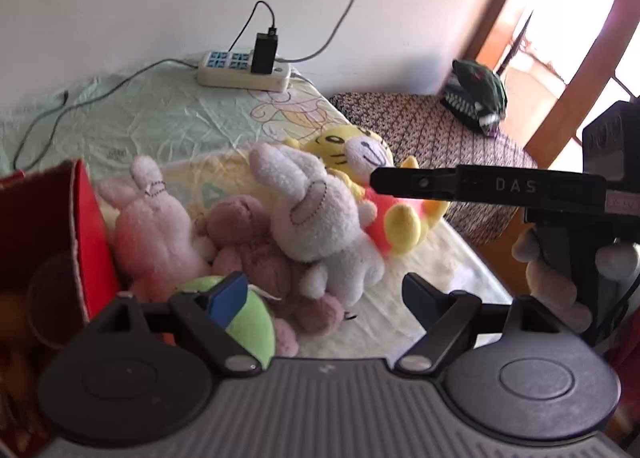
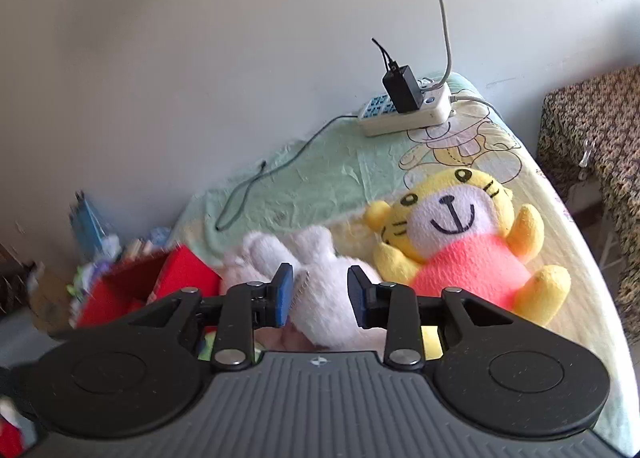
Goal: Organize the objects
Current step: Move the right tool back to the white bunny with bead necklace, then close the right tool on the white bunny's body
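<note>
A heap of plush toys lies on the bed: a pink rabbit [image 1: 152, 226], a brown teddy [image 1: 248, 242], a white rabbit [image 1: 316, 214] [image 2: 324, 298], a yellow tiger in a red shirt [image 1: 360, 162] [image 2: 460, 242] and a green ball plush [image 1: 252, 318]. A red box [image 1: 86, 234] [image 2: 176, 274] stands left of the heap. My left gripper [image 1: 322, 294] hangs open just above the teddy and the white rabbit's legs. My right gripper [image 2: 320, 296] [image 1: 384, 181] comes in from the right, jaws half apart astride the white rabbit. Whether the pads press it is unclear.
A white power strip [image 1: 244, 72] [image 2: 404, 114] with a black adapter and trailing cables lies on the green sheet [image 1: 160, 114] by the wall. Right of the bed, a patterned covered seat [image 1: 440, 130] carries a dark green toy [image 1: 476, 98]. A gloved hand [image 1: 552, 278] holds the right gripper.
</note>
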The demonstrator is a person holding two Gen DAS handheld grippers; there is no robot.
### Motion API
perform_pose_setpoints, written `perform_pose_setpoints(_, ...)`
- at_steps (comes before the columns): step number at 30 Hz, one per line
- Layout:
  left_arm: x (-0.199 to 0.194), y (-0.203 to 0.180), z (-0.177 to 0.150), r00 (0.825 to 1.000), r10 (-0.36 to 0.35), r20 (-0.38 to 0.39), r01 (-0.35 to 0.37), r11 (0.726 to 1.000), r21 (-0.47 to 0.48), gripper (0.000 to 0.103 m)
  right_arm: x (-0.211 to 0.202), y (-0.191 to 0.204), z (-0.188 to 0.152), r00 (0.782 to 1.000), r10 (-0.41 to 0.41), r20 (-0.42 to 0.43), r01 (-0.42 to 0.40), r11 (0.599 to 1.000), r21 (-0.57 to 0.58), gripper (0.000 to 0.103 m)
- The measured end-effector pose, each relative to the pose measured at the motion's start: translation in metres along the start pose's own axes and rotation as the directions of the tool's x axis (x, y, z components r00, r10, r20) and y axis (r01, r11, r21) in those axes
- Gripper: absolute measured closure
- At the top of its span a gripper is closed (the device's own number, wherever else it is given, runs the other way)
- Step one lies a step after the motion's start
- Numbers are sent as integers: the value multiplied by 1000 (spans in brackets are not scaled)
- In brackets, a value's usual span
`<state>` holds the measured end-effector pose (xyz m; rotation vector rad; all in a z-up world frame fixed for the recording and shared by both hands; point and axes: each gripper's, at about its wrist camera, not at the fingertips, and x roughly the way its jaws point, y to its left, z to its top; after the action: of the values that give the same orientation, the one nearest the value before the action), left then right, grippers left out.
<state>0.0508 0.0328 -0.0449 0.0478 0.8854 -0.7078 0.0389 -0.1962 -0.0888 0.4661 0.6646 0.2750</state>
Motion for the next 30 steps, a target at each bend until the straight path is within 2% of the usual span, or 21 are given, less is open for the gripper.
perform_pose_setpoints(3,0,2,-15,999,4,-39,-4,1000,-10,18,12,5,-10,988,106,-110,-108,994,-13,69)
perform_pose_setpoints(6,-1,1,-33,997,18,-80,-20,999,-32,19,26,1,-24,956,218,-194,-203,974,97,69)
perform_pose_setpoints(9,-3,-12,-48,994,43,-96,-45,999,-18,17,42,1,-39,928,288,-236,-242,948,205,69)
perform_pose_setpoints(11,-3,-22,-55,993,72,-97,-71,997,16,16,50,7,-45,913,318,-256,-267,939,215,69)
perform_pose_setpoints(14,-3,-26,-57,989,109,-99,-106,994,32,16,56,16,-46,921,288,-261,-246,952,181,64)
perform_pose_setpoints(17,-11,-30,-46,992,124,-32,-123,991,50,14,45,11,-32,934,305,-184,-271,944,188,64)
perform_pose_setpoints(20,-11,-32,-27,993,110,49,-112,993,47,11,27,4,-12,971,223,-84,-211,969,129,63)
perform_pose_setpoints(22,1,-32,-13,993,98,73,-102,994,47,11,18,1,-1,983,175,-52,-171,983,72,57)
perform_pose_setpoints(26,38,-38,4,993,99,69,-105,991,82,11,12,-10,12,994,105,-32,-105,994,-22,49)
perform_pose_setpoints(30,77,-37,7,994,111,11,-111,992,61,11,26,-28,19,988,124,-91,-127,991,-30,46)
